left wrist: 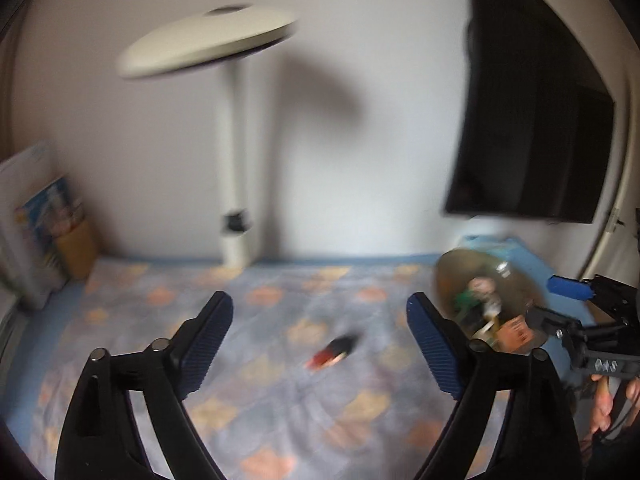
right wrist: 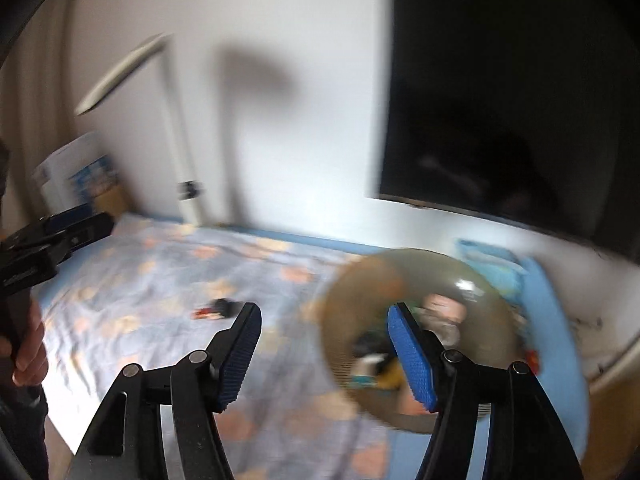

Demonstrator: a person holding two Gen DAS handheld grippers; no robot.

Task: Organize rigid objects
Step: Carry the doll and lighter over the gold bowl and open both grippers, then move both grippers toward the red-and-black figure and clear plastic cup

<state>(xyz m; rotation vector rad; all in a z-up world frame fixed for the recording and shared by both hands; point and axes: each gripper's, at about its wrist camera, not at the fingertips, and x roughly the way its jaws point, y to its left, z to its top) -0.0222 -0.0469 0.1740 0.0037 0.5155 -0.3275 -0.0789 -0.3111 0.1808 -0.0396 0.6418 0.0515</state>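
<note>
A small red and black object point(left wrist: 333, 353) lies on the patterned cloth point(left wrist: 256, 360) ahead of my left gripper point(left wrist: 320, 340), which is open and empty above it. The object also shows in the right wrist view point(right wrist: 216, 309), left of my right gripper point(right wrist: 324, 352), which is open and empty. A clear brownish bowl point(left wrist: 486, 304) holding several small items stands at the right. In the right wrist view the bowl point(right wrist: 416, 344) sits just behind my right finger. Both views are blurred.
A white lamp point(left wrist: 236, 152) stands at the back by the wall. A dark screen point(left wrist: 532, 128) hangs at the right. Boxes point(left wrist: 40, 232) stand at the far left. A blue object point(right wrist: 532, 300) lies behind the bowl.
</note>
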